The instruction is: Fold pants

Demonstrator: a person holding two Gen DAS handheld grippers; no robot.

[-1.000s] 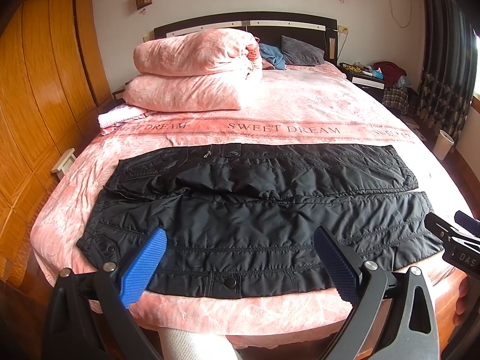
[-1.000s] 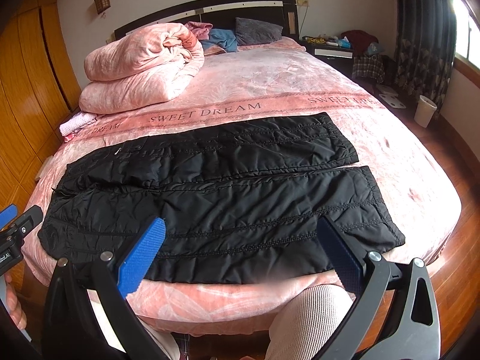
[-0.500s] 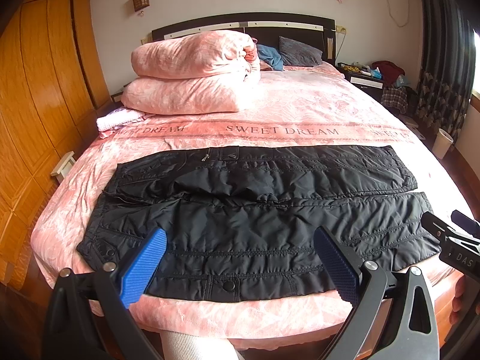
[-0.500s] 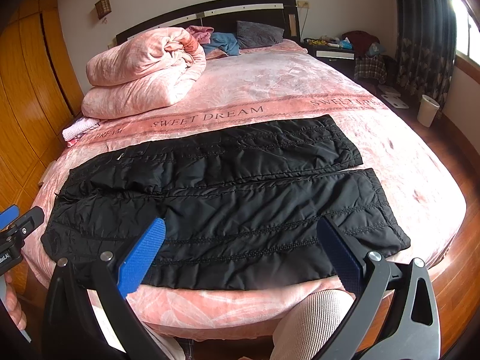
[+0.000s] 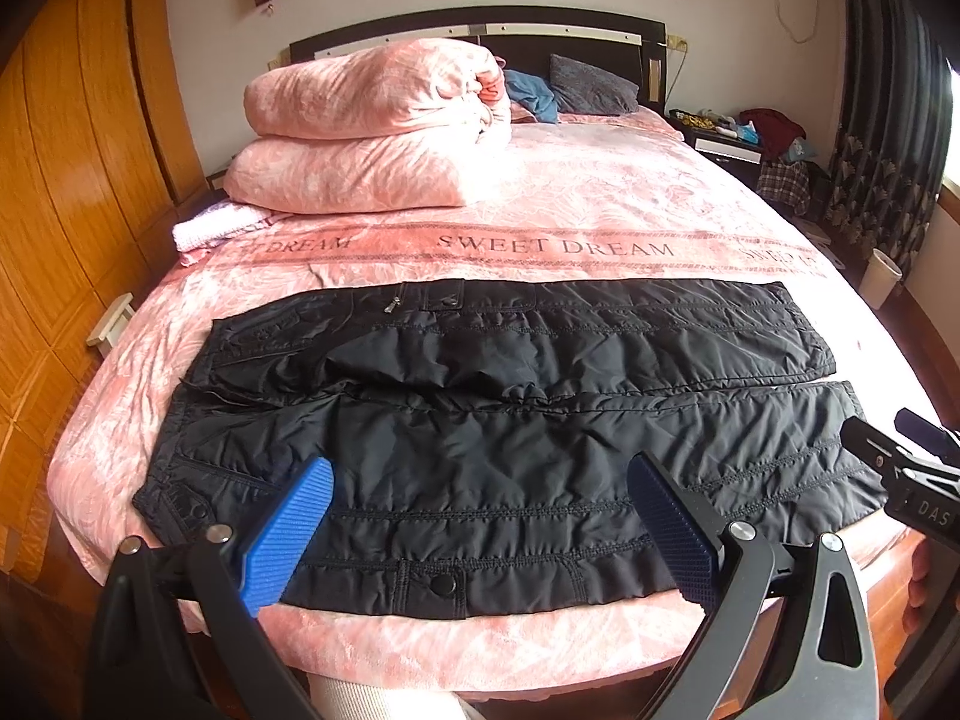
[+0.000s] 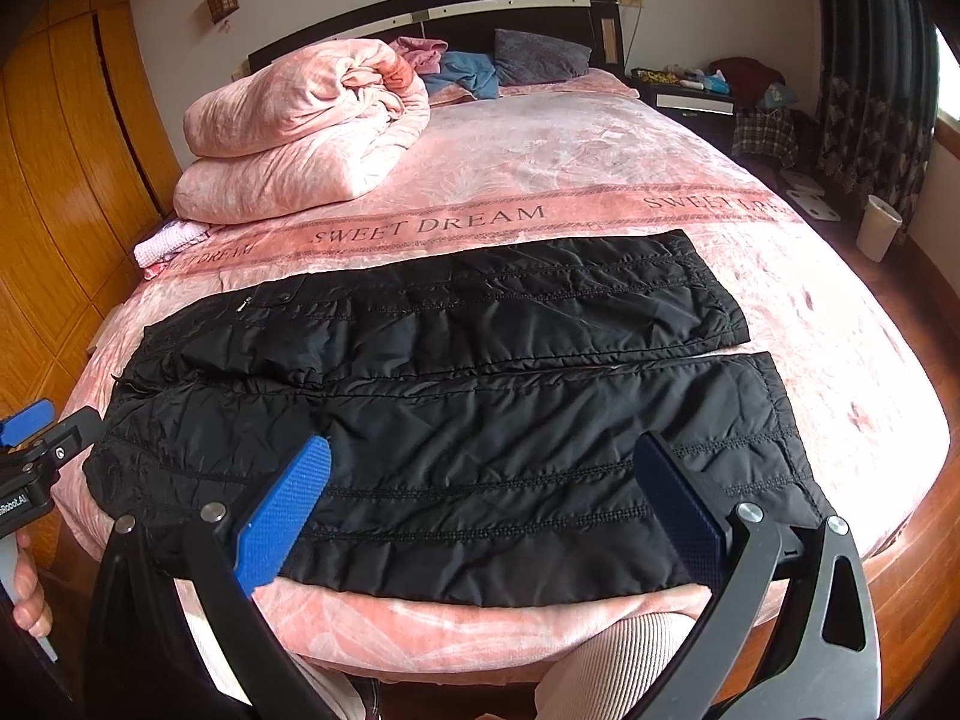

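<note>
Left gripper (image 5: pixel 480 525), left wrist view: jaws spread wide, nothing between them; blue pads (image 5: pixel 288 540) raised above the near edge of the pants (image 5: pixel 510 420), not touching the cloth. Points forward across the bed (image 5: pixel 600 210) toward the headboard (image 5: pixel 480 27).
Pants, same view: black, quilted, laid flat crosswise on the pink bedspread near the foot of the bed; waist to the left, legs running to the right, lying side by side, both spread open. A snap shows on the near edge and another on the far edge.
Right gripper (image 5: pixel 900 480), same view: enters at the right edge, just beside the near leg's cuff; its jaws cannot be read from here.
Quilt (image 5: pixel 372 132): pink, folded, stacked at the far left of the bed, well apart from the pants.

Right gripper (image 6: pixel 480 516), right wrist view: jaws parted wide, gripping nothing; held above the near leg of the pants (image 6: pixel 450 396), pointing toward the headboard (image 6: pixel 432 12).
Left gripper (image 6: pixel 36 456), same view: at the left edge, near the waist end of the pants, with the person's fingers (image 6: pixel 27 594) wrapped on its handle below.
Bin (image 6: pixel 877 227): white, on the floor at right beside the curtain (image 6: pixel 870 60).
</note>
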